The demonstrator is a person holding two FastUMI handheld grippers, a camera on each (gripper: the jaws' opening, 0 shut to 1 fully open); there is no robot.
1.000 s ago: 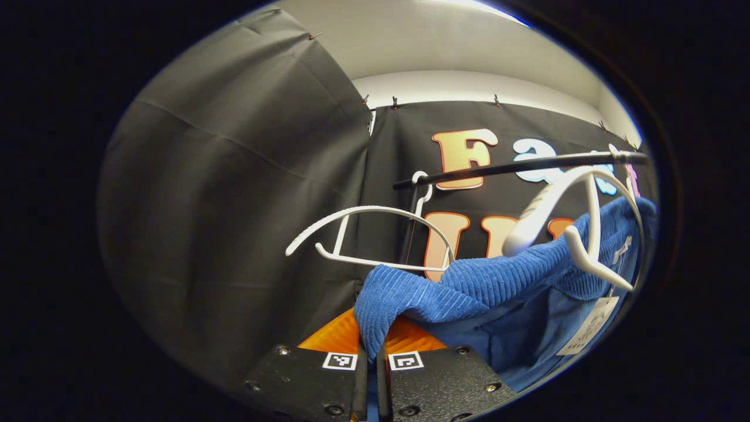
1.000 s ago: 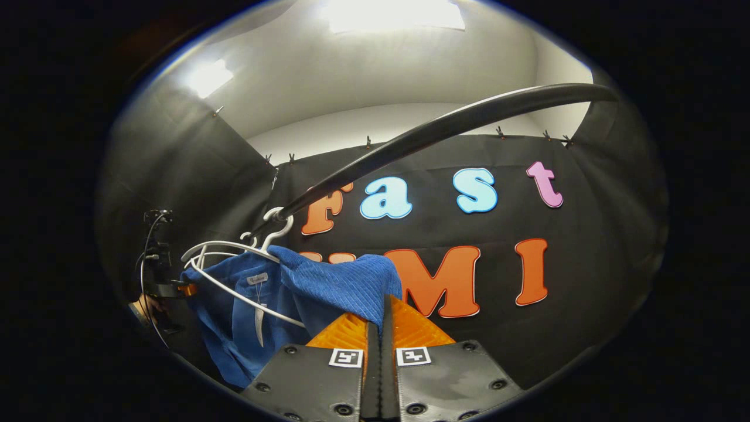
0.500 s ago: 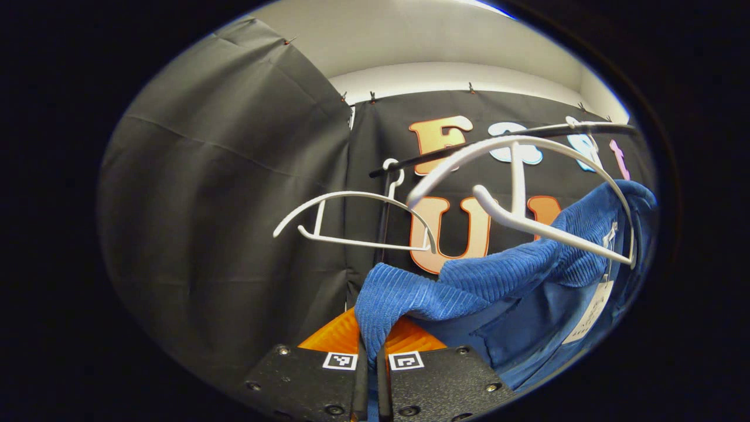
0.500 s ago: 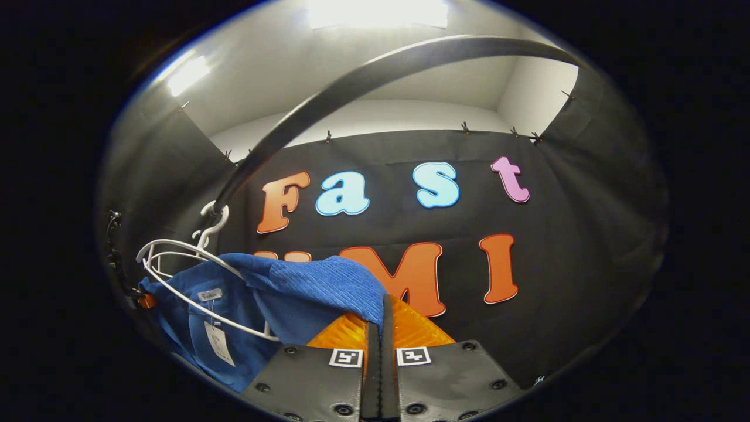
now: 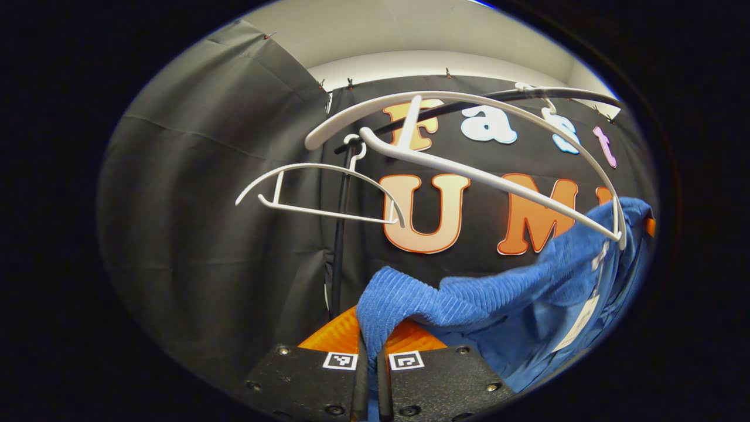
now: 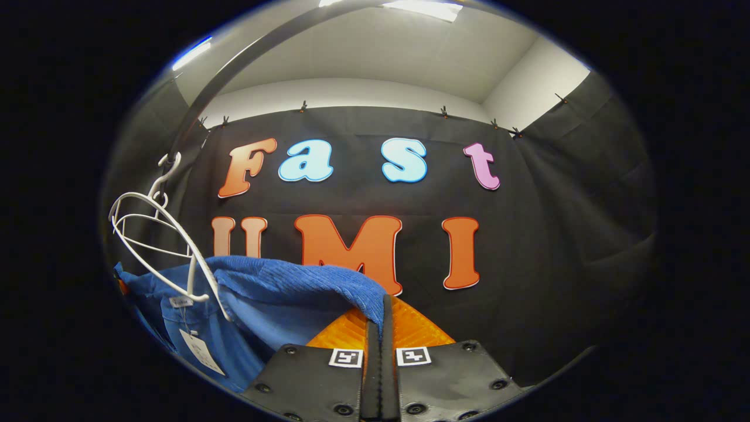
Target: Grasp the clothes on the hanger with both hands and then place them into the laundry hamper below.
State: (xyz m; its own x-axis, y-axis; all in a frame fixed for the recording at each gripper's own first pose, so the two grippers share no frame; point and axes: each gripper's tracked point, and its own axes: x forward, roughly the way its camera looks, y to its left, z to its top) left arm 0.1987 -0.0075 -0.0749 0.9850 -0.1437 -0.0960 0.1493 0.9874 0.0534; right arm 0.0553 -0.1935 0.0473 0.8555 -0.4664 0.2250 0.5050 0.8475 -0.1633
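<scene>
Both grippers, left (image 5: 371, 337) and right (image 6: 379, 322), clamped on blue garment (image 5: 469, 296), seemingly mostly off white hanger (image 5: 469, 140).

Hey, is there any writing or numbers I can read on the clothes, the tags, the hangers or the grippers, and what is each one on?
Hang tag on the blue garment: print too small to read.
Neck label: blurred, unreadable.
Square markers on the right gripper and left gripper: coded patterns, no words.
White hanger: no writing visible.
</scene>
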